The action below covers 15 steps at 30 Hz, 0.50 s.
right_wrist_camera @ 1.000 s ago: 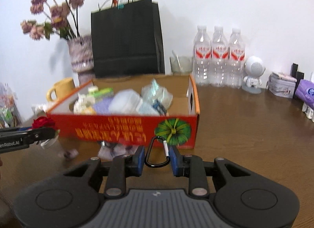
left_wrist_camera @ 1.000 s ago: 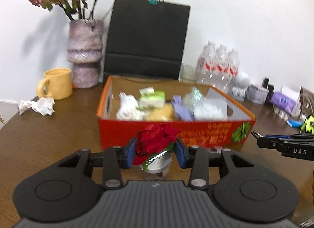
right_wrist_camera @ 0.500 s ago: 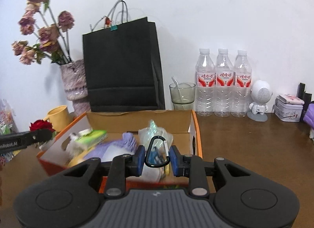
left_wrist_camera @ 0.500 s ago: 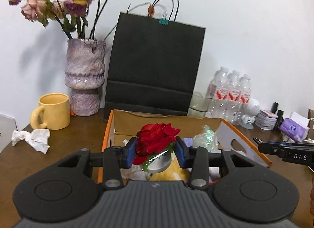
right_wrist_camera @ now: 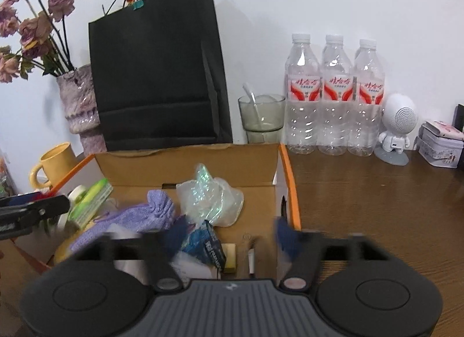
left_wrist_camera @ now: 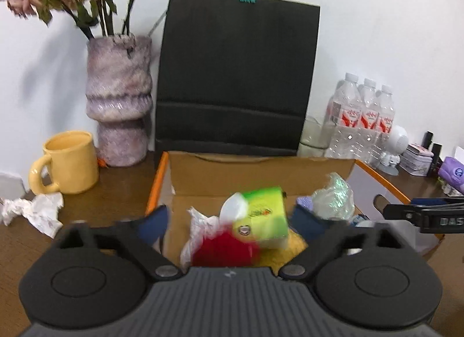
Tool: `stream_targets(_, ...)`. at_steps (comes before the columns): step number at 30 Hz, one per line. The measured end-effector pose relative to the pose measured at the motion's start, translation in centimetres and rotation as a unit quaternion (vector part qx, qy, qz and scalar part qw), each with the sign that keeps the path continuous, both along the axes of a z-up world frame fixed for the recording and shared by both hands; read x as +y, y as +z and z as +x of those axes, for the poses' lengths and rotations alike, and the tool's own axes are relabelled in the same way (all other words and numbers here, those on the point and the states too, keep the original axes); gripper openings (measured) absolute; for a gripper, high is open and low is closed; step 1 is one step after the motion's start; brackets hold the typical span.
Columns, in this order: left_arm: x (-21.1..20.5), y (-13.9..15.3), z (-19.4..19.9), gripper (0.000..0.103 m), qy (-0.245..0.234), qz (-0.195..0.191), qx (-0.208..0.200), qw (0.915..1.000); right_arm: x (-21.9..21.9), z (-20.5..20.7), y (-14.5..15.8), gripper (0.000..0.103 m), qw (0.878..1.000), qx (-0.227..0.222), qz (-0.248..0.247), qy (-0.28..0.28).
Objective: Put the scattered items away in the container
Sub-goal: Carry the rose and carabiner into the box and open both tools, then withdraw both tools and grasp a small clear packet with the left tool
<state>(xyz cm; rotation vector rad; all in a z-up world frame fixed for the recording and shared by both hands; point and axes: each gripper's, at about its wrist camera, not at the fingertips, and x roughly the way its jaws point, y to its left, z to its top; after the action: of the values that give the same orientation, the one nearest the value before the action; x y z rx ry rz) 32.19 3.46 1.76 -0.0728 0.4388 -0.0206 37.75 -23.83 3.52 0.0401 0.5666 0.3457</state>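
- Left wrist view: my left gripper point(left_wrist_camera: 230, 219) is spread wide over the cardboard box point(left_wrist_camera: 261, 170), with its blue fingertips point(left_wrist_camera: 155, 222) apart and nothing between them.
- Just below the gap is a blurred red rose point(left_wrist_camera: 224, 251), inside the box and free of both fingers; I cannot tell whether it is resting or in the air.
- Beside the rose there is a green-and-yellow packet point(left_wrist_camera: 265, 216), a white crumpled bag point(left_wrist_camera: 200, 225) and a clear plastic wrapper point(left_wrist_camera: 333, 198), all inside the box.
- My right gripper point(left_wrist_camera: 420, 215) reaches in from the right edge over the box's right wall.
- Behind the box stands a black paper bag point(left_wrist_camera: 235, 82); a yellow mug point(left_wrist_camera: 68, 163) and a crumpled tissue point(left_wrist_camera: 34, 212) are on the table to the left.
- Right wrist view: my right gripper point(right_wrist_camera: 229, 234) is also spread open over the box point(right_wrist_camera: 188, 167), its motion-blurred fingers holding nothing.
- Inside the box below it I see a purple knitted piece point(right_wrist_camera: 136, 218), the clear wrapper point(right_wrist_camera: 208, 198) and a blue packet point(right_wrist_camera: 203, 242).
- I cannot make out a carabiner among these things.
- My left gripper point(right_wrist_camera: 34, 209) shows at the left edge, over the box's left side.
- Three water bottles point(right_wrist_camera: 335, 93) stand by the wall to the right.
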Motion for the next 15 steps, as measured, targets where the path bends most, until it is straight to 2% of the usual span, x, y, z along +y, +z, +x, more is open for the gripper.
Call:
stream_targets(2, -0.2, 0.3, -0.2, 0.103, -0.001, 0.012, -0.01, 0.9999, 0.0, -0.2, 0.4, 0.087, 1.0, -0.002, 0.005, 0.003)
stream_targets(15, -1.6, -0.1, -0.5, 0.103, -0.021, 0.057, -0.017, 0.998, 0.8, -0.9, 0.8, 0.088, 1.0, -0.019, -0.016, 0.01)
